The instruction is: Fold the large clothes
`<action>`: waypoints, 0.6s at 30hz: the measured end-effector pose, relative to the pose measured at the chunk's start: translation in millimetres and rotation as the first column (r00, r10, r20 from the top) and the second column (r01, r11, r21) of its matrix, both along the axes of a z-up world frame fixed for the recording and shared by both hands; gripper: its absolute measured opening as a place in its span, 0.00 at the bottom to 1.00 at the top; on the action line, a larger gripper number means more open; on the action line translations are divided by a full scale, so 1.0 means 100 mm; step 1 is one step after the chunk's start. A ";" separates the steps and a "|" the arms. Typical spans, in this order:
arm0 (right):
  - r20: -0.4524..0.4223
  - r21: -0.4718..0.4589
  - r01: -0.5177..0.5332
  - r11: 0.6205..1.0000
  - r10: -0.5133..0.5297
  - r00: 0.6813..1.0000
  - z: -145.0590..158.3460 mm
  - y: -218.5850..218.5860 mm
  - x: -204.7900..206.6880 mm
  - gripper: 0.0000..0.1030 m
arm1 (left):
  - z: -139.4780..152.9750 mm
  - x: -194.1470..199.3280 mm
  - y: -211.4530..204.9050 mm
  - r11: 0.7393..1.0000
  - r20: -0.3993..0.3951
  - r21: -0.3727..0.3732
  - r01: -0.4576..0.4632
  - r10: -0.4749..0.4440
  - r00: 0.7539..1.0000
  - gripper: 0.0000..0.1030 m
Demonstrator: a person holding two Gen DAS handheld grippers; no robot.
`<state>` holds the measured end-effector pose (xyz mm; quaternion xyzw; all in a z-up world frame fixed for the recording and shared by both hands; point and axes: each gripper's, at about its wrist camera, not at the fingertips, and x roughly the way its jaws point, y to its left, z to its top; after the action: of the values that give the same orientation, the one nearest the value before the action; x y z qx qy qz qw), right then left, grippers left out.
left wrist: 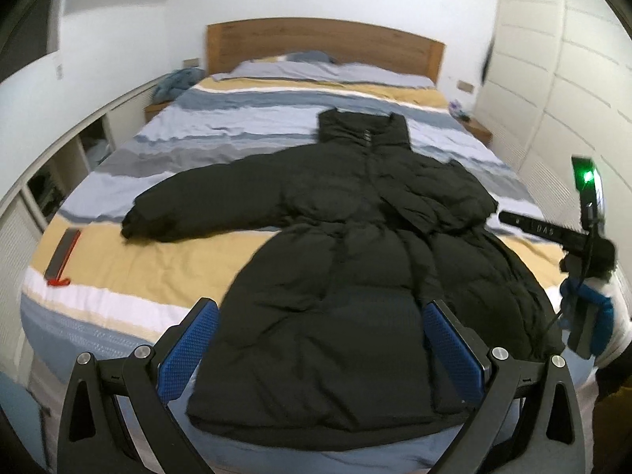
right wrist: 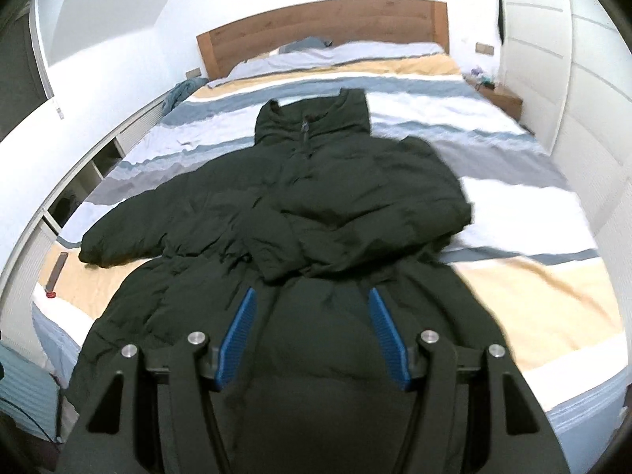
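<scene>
A long black puffer coat (left wrist: pixel 347 260) lies front up on the striped bed (left wrist: pixel 130 264), collar toward the headboard and hem at the foot edge. Its left sleeve stretches out to the left; its right sleeve is folded across the chest, as the right wrist view (right wrist: pixel 324 213) shows. My left gripper (left wrist: pixel 320 308) is open and empty above the coat's lower skirt. My right gripper (right wrist: pixel 312 296) is open and empty above the coat's waist; its body shows at the right edge of the left wrist view (left wrist: pixel 584 237).
A dark flat object with a red strap (left wrist: pixel 61 256) lies on the bed's left side. Pillows (left wrist: pixel 316 71) and a wooden headboard (left wrist: pixel 316 39) are at the far end. Low shelving (left wrist: pixel 59 181) runs along the left, a white wardrobe (left wrist: pixel 561 91) along the right, with nightstands either side.
</scene>
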<state>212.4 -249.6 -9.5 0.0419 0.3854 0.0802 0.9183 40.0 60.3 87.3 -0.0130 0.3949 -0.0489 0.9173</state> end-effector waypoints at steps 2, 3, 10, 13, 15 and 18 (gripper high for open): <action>0.014 -0.017 0.009 1.000 -0.008 1.000 0.08 -0.09 -0.03 0.57 | 0.02 0.07 -0.18 0.999 -0.003 0.023 0.031 -0.031 1.000 0.99; 0.021 -0.027 0.015 1.000 -0.015 1.000 0.11 -0.14 -0.03 0.56 | 0.03 0.11 -0.25 0.999 -0.003 0.030 0.045 -0.045 0.999 0.99; 0.051 -0.043 0.067 0.997 -0.065 0.997 0.27 -0.57 0.18 0.57 | 0.03 0.55 -0.74 0.993 -0.004 0.089 0.080 -0.080 0.997 0.99; 0.047 -0.052 0.083 0.995 -0.081 0.996 0.25 -0.74 0.41 0.57 | -0.10 0.93 -0.94 0.992 -0.036 0.095 0.081 -0.078 0.996 0.99; 0.044 -0.054 0.088 0.995 -0.085 0.995 0.21 -0.82 0.58 0.57 | -0.20 1.22 -1.09 0.990 -0.058 0.107 0.092 -0.086 0.995 0.99; 0.038 -0.048 0.084 0.995 -0.082 0.996 0.14 -0.92 0.87 0.57 | -0.34 1.70 -1.31 0.990 -0.068 0.106 0.090 -0.083 0.994 0.99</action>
<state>299.5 -341.5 4.9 0.0338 0.3686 0.0333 0.9284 210.2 -70.9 52.8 0.0526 0.4260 -0.0664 0.9007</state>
